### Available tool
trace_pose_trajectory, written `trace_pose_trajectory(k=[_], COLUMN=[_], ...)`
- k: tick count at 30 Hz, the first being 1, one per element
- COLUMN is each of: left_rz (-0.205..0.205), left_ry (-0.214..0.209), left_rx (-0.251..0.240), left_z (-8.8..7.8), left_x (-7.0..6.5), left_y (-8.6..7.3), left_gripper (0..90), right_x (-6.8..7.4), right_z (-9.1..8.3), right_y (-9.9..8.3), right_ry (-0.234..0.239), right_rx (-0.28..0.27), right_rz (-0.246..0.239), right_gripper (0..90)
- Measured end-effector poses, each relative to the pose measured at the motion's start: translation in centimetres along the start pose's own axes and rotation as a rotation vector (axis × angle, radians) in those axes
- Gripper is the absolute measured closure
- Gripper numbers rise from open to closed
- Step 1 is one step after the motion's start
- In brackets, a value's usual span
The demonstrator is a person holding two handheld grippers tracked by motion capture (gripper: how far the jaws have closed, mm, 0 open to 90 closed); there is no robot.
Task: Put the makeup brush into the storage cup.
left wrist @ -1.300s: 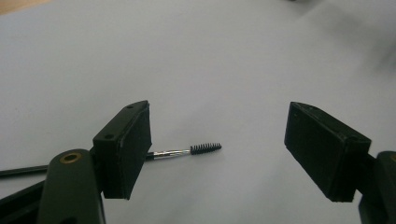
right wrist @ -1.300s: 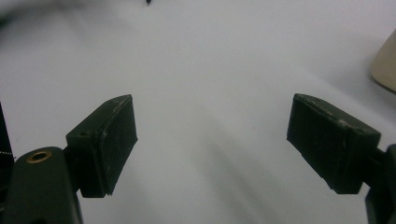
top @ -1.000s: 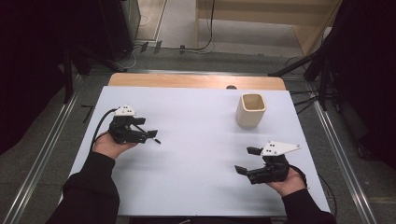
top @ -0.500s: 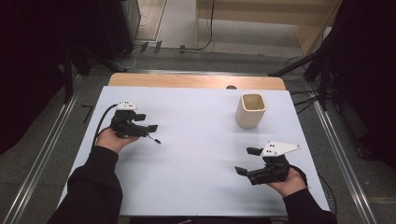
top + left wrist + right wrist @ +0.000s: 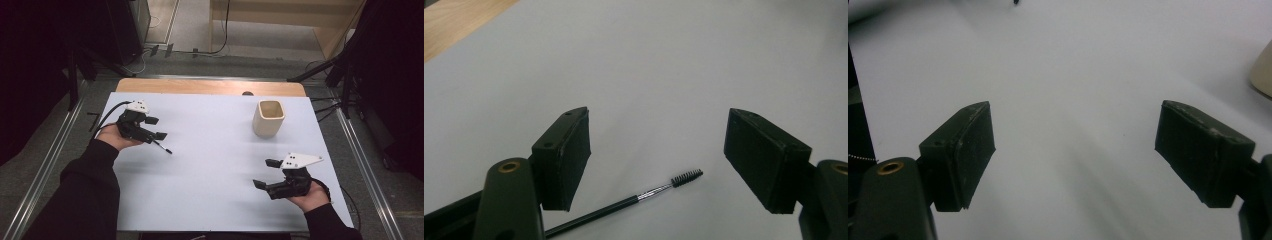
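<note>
Both grippers' fingers gape; brush (image 5: pixel 624 202) lies mid-table.

Brush (image 5: pixel 162 146) lies left on table (image 5: pixel 215 150), cup (image 5: pixel 268 119) far right.

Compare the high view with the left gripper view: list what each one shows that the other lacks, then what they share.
High view alone: the beige cup standing upright on the far right of the table, the right hand-held gripper with jaws apart near the front right corner, both forearms, and the floor and cables around the table.

Left gripper view alone: close detail of the small brush, with its bristled tip, metal neck and black handle lying flat on the white table top.

Shared: the open left hand-held gripper, the brush beside it, and the table top.
</note>
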State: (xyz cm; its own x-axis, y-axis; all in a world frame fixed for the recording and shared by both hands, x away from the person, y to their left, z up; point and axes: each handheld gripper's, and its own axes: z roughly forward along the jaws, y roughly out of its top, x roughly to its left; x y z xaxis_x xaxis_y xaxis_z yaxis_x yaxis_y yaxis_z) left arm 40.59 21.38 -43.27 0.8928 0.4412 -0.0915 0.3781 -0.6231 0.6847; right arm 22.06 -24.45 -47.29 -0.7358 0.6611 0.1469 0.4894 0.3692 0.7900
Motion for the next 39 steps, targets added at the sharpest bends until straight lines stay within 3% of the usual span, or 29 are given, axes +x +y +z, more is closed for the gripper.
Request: trace_pose_trajectory(k=[4,9,20,22,29,34,39], left_rz=[0.091,0.158,0.272,0.325,0.385,0.409,0.472], left_ry=[-0.038,-0.067,-0.094,-0.114,-0.149,-0.182,-0.187], left_rx=[0.041,0.103,0.147,0.148,0.201,0.188,0.218], left_z=[-0.1,-0.2,-1.0,-1.0,-0.7,-0.6,-0.6], left_x=[0.3,0.8,1.5,1.7,2.0,2.4,2.7], left_y=[0.5,1.1,2.0,2.0,2.0,2.4,2.8], left_gripper=[26.6,26.7,27.0,27.1,27.9,28.6,28.2], right_x=[0.0,0.0,0.0,0.0,0.1,0.1,0.2], right_z=[0.0,0.1,0.3,0.4,0.5,0.6,0.5], right_y=[0.0,0.0,-0.1,-0.1,-0.2,-0.2,-0.2], right_ry=[-0.001,0.0,0.014,0.016,0.021,0.021,0.024], right_rx=[0.002,0.006,0.017,0.022,0.032,0.033,0.036], right_rz=[0.002,0.0,0.008,0.004,0.002,0.003,0.006], right_gripper=[17.5,17.5,17.5,17.5,17.6,17.6,17.7])
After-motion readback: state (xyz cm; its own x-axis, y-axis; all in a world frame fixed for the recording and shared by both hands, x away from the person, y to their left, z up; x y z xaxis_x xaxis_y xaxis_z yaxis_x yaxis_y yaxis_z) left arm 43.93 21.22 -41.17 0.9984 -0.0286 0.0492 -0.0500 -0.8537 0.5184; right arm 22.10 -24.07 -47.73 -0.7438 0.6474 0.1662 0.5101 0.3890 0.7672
